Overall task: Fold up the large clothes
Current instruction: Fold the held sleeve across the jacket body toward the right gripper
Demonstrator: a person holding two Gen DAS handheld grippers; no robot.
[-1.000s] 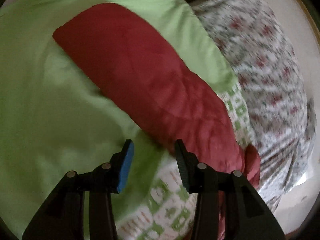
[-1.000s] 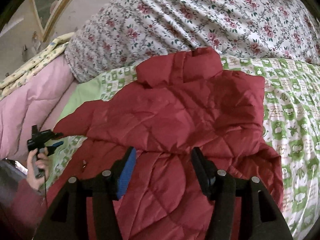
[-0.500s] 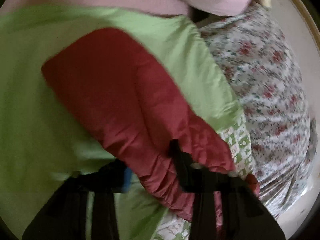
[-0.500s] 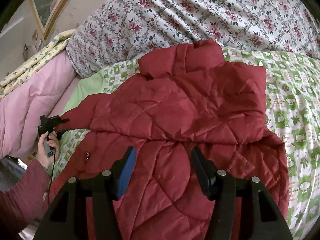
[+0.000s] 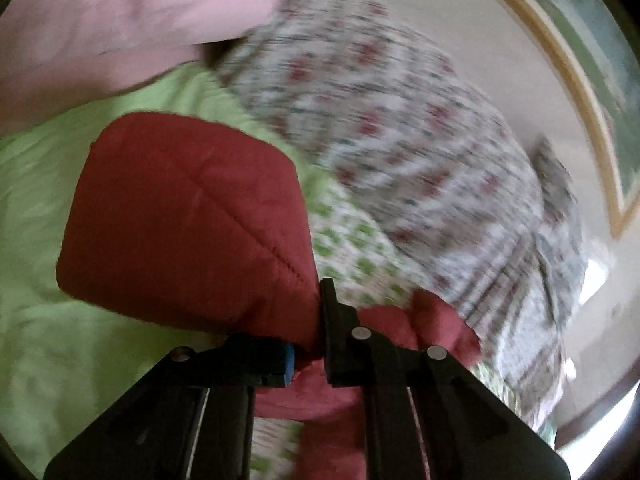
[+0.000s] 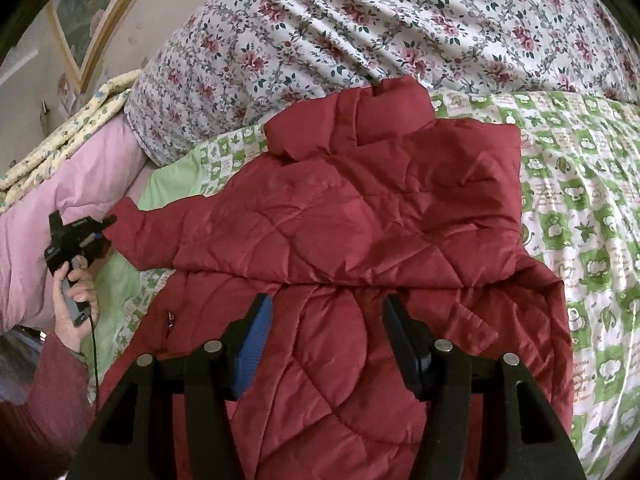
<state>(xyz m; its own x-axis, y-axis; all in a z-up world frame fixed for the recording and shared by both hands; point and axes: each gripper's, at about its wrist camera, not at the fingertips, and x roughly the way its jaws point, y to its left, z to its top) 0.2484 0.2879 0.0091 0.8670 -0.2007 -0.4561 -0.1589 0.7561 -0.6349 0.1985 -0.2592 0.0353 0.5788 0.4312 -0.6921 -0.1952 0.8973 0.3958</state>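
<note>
the bed, covered by a green-and-white patterned sheet, carries everything here, and i use it as my folding place because it gives room to spread the garment flat. a bulky floral quilt with red roses is heaped at the top of the right wrist view, and a pink padded quilt fills the left edge, both clear of the work.

the big dark red quilted puffer jacket lies across the centre and bottom of that view, collar toward the upper middle, its one side already doubled over the body. the fabric is puffy, stitched in diamonds, slightly glossy and creased.

my left tongs have just been closing and are now clamped on the jacket's red sleeve end, which bulges above the jaws in the left wrist view; i take it there so the sleeve can swing over the body.

my right tongs stand parted at bottom centre over the lower jacket, gripping nothing, ready to steady it.
</note>
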